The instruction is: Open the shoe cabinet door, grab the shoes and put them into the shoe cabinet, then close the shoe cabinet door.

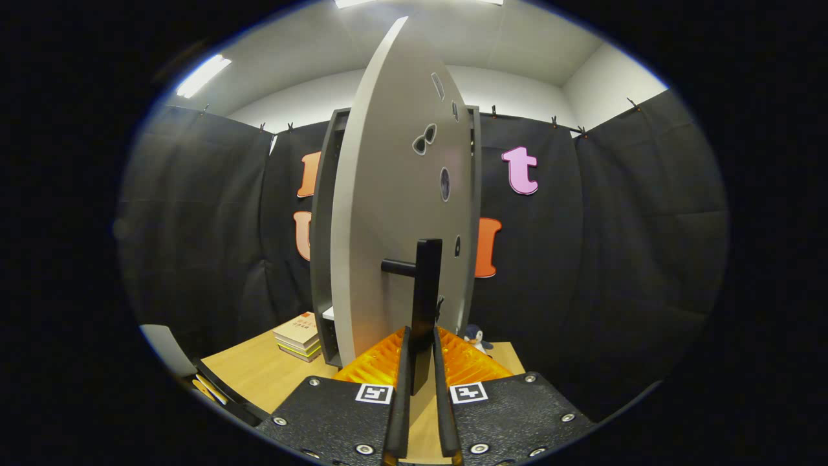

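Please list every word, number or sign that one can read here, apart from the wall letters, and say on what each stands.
No text can be read.
Books: cover print, too small to read.
Two square markers on the gripper: black-and-white patterns, no letters.
Stickers on the cabinet door: dark shapes, no words.
The gripper is shut on the door handle.
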Action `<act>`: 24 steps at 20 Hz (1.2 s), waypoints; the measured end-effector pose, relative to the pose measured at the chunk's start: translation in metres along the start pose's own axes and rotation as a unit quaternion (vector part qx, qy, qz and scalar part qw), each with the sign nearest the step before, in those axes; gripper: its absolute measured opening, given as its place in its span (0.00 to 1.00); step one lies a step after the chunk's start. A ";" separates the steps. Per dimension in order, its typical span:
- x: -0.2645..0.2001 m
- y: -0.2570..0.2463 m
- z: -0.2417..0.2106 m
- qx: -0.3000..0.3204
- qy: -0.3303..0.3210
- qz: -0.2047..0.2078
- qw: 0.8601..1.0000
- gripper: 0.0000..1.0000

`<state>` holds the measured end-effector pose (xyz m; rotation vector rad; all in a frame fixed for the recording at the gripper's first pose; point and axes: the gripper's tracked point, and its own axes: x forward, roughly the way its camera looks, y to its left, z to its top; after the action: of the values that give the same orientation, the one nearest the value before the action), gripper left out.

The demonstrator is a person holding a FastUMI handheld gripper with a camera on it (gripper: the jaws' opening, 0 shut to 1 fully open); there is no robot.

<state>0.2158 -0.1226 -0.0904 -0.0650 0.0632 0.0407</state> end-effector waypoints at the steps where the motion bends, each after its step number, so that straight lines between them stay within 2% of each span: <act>1: -0.002 -0.013 -0.001 -0.012 0.000 -0.008 1.000 0.17; 4: -0.006 -0.051 -0.005 -0.027 -0.003 -0.033 0.999 0.17; 7: -0.014 -0.095 -0.015 -0.002 -0.001 -0.052 0.999 0.10; 9: -0.016 -0.104 -0.016 0.017 -0.001 -0.044 0.999 0.08; 12: -0.025 -0.096 -0.016 0.018 -0.001 -0.015 1.000 0.08; 13: -0.028 -0.095 -0.016 0.012 -0.003 -0.018 1.000 0.12; 18: -0.047 -0.079 -0.018 -0.023 -0.004 -0.035 0.999 0.12; 24: -0.061 -0.023 -0.026 0.000 0.011 -0.012 1.000 0.14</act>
<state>0.1549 -0.1499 -0.1106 -0.0665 0.0846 0.0151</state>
